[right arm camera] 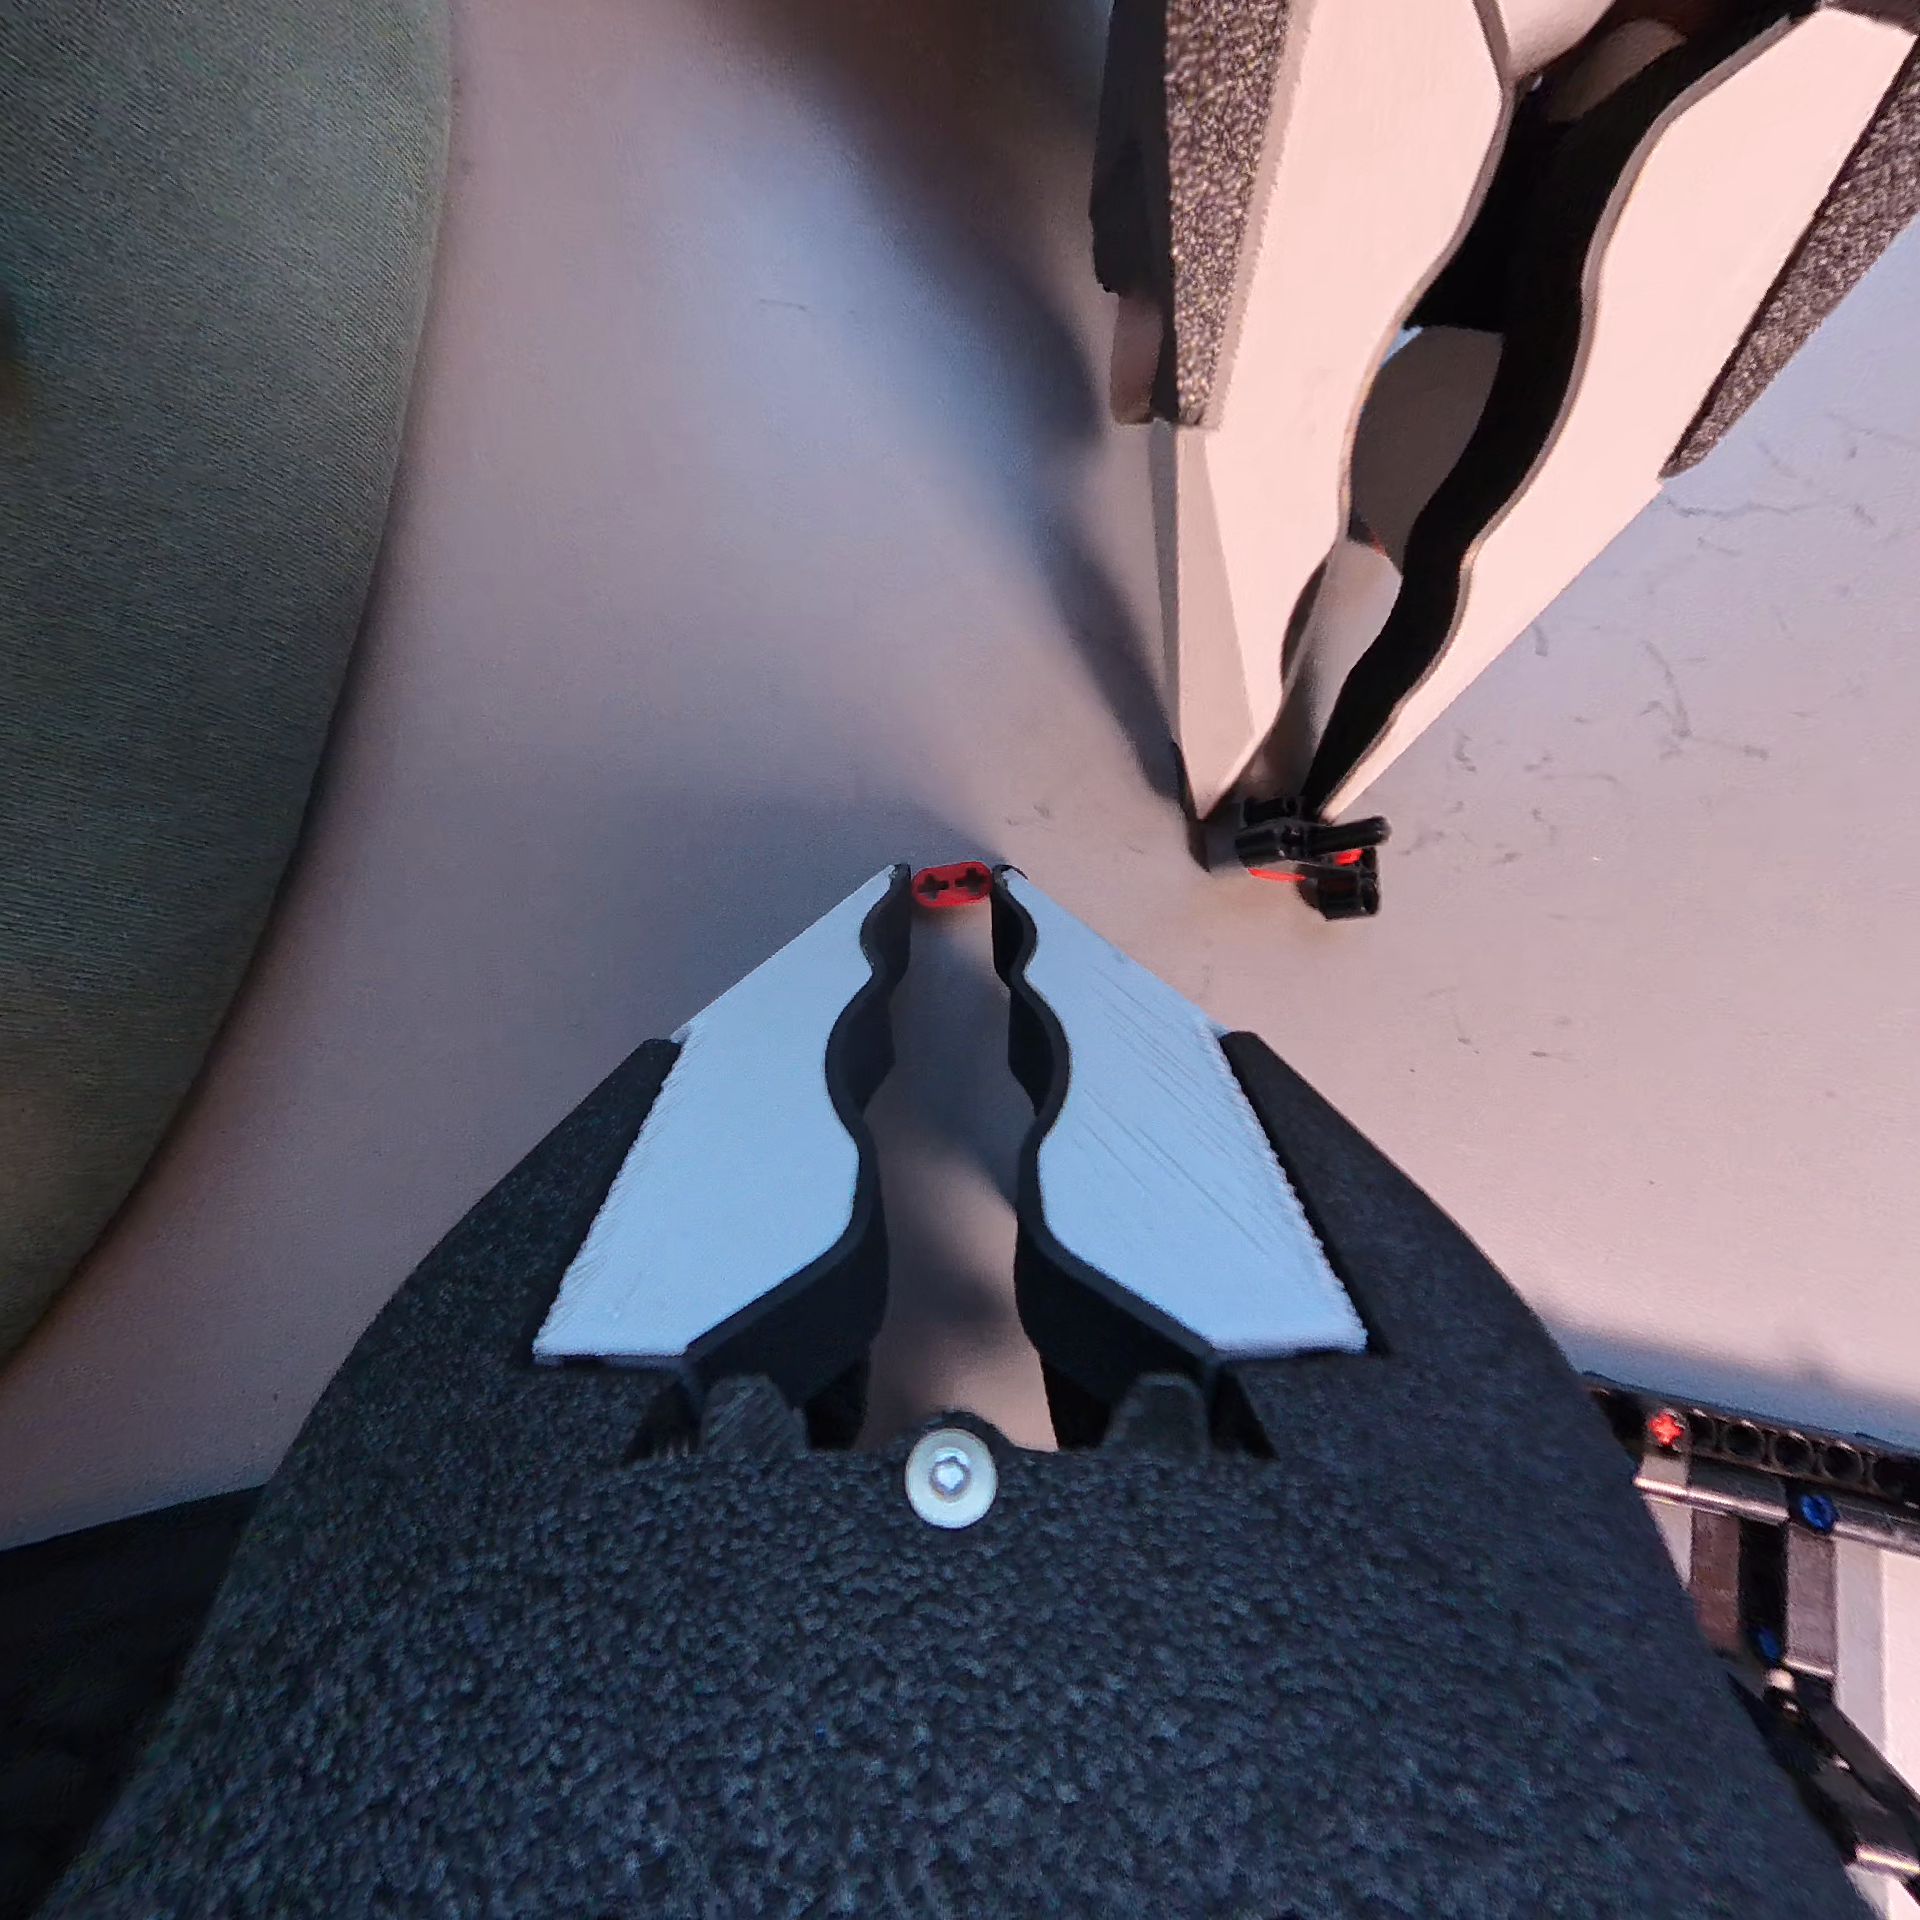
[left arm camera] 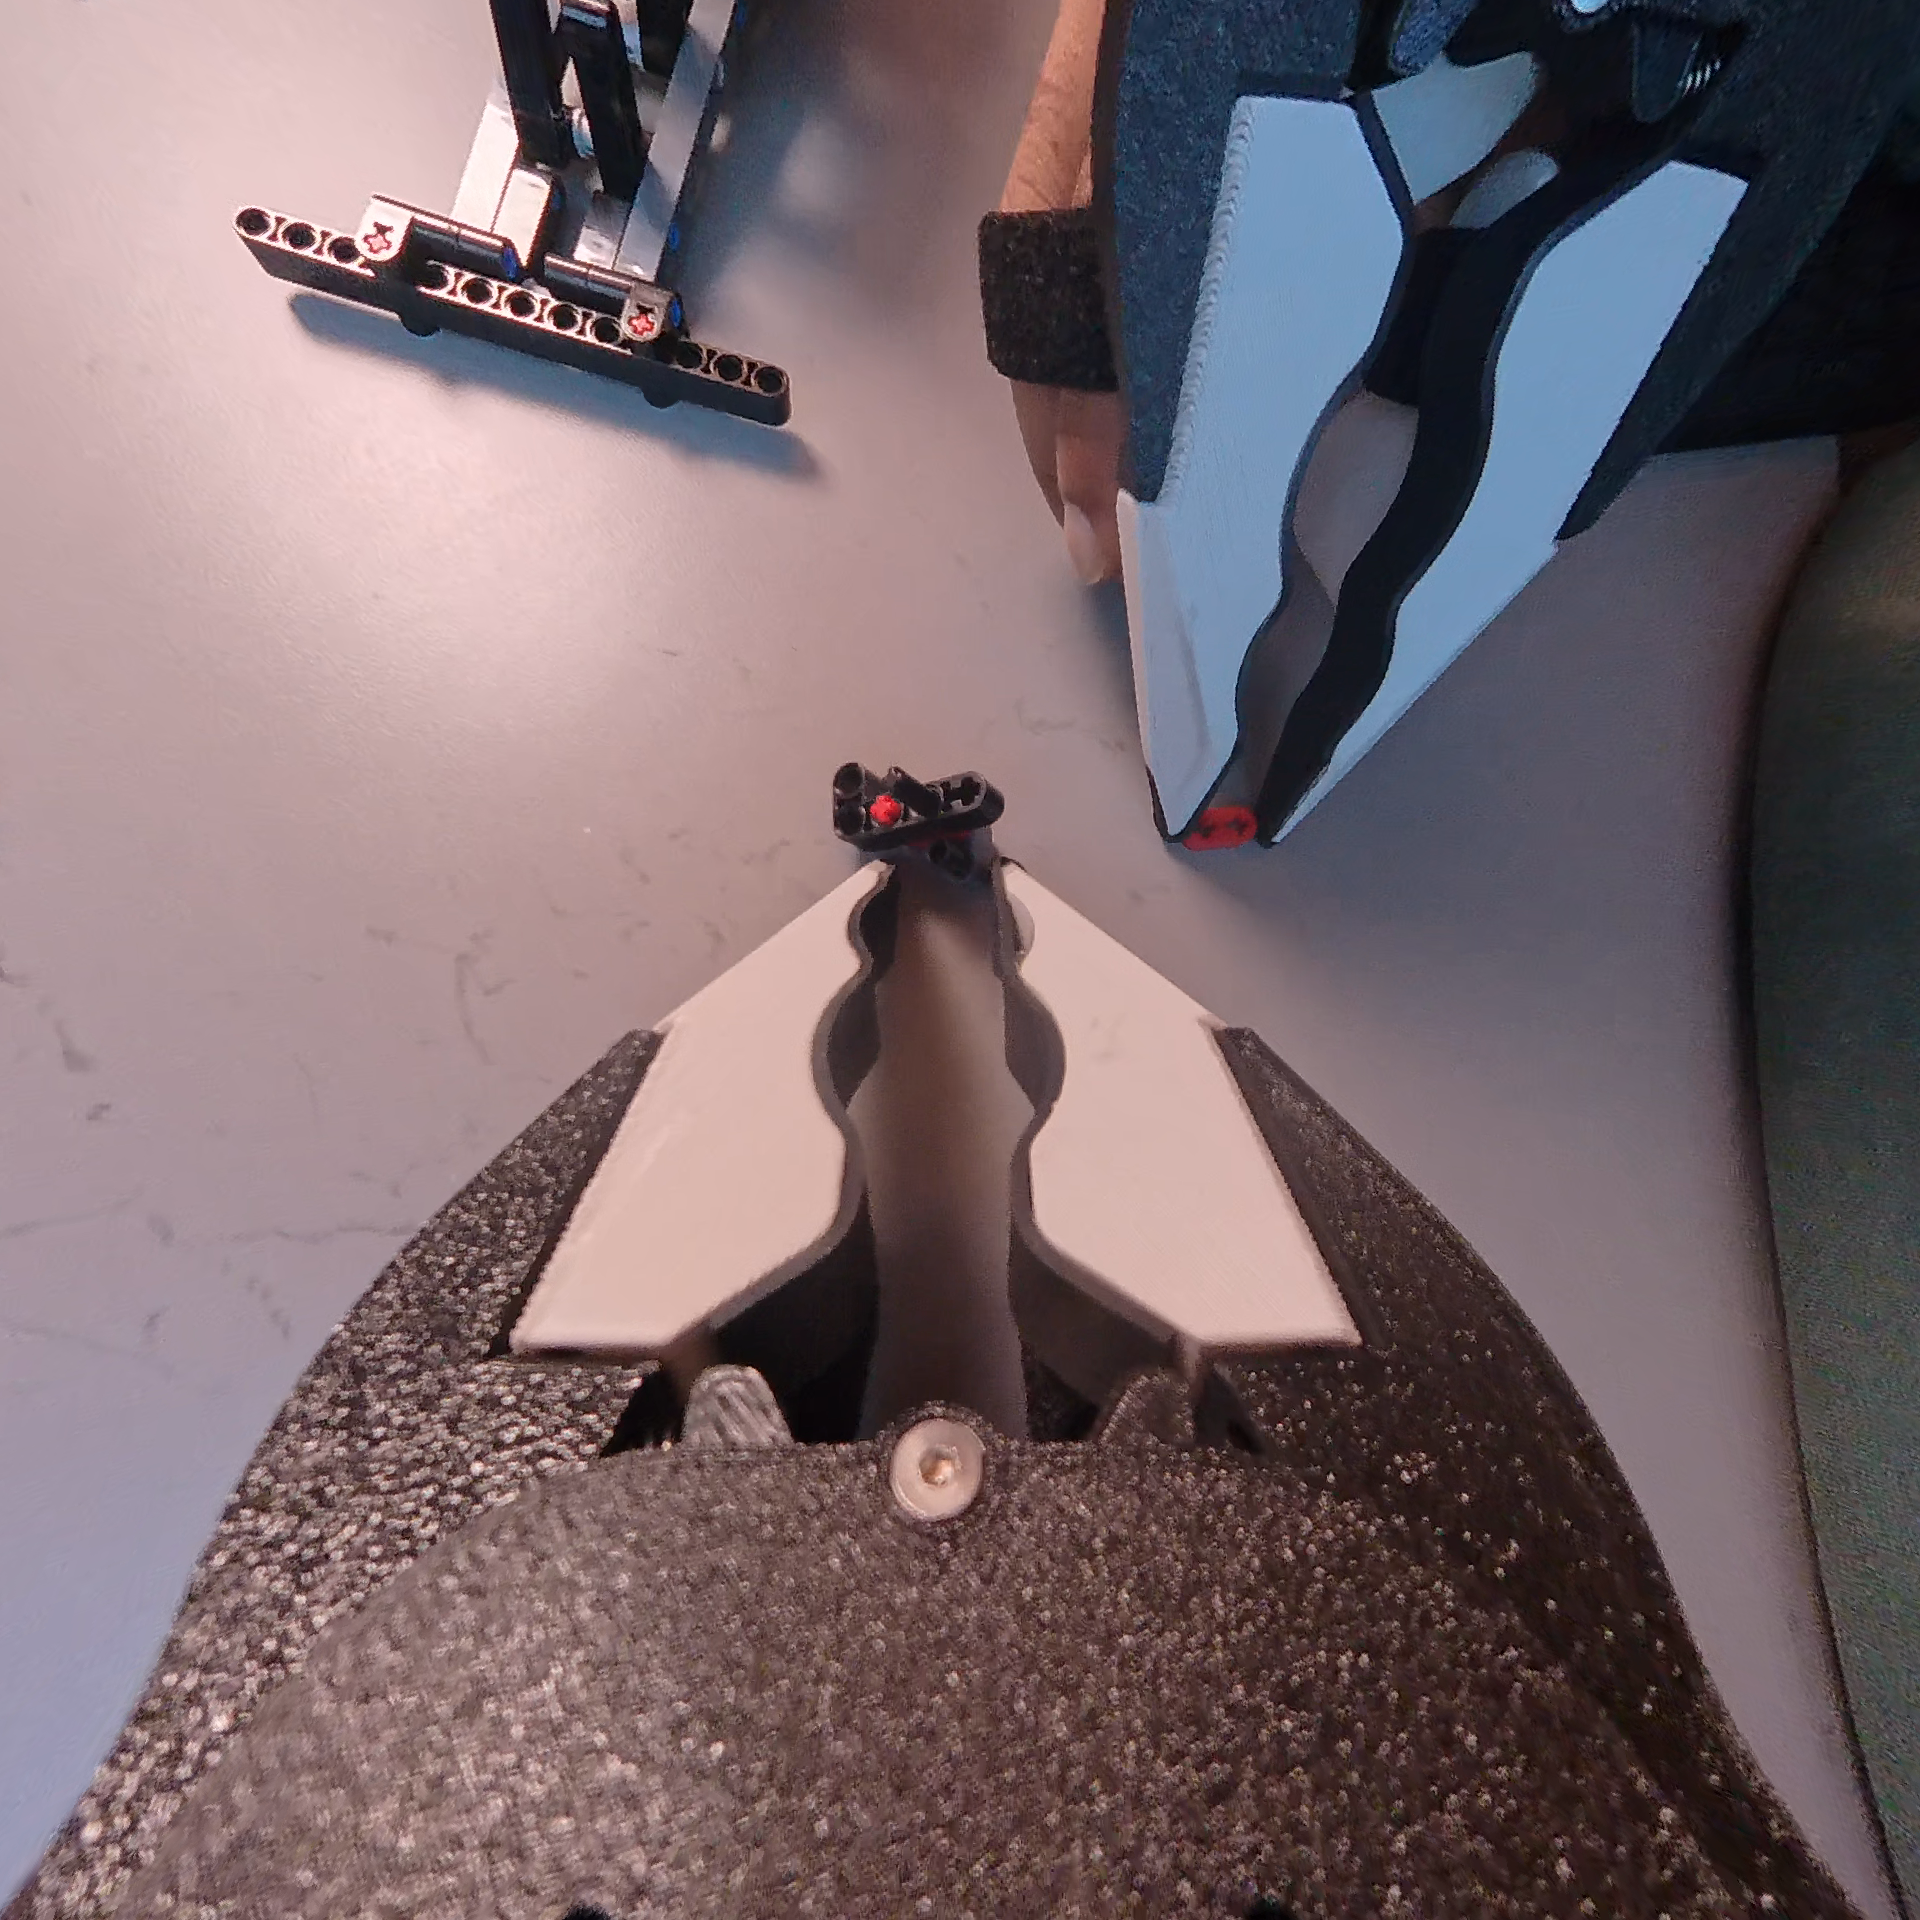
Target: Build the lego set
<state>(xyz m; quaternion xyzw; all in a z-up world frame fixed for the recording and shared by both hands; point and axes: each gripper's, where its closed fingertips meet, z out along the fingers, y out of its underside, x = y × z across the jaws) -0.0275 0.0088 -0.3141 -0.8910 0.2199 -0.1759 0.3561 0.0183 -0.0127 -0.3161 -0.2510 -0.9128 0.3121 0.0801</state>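
I am at a small joining step: my left gripper [left arm camera: 940, 868] has its jaws clamped on a little black connector cluster [left arm camera: 914, 816] with a red axle end showing in it, held low over the counter [left arm camera: 416, 727], and my right gripper [right arm camera: 951, 883] has its jaws pinched on a short red piece with two cross holes [right arm camera: 951, 885]. The two parts sit near each other but apart, tips angled toward one another. I judge the next move is to line a cross hole of the red piece up with that red axle end and press it on squarely; a slight tilt would likely jam it. The main lego build [left arm camera: 520, 260], black beams with grey panels, rests on the counter well off to my left, out of the way. Between my grippers the counter is bare, so there is room to close in. The counter's curved edge [left arm camera: 1766, 935] runs close on my right, with green floor beyond, so a dropped piece could roll off.
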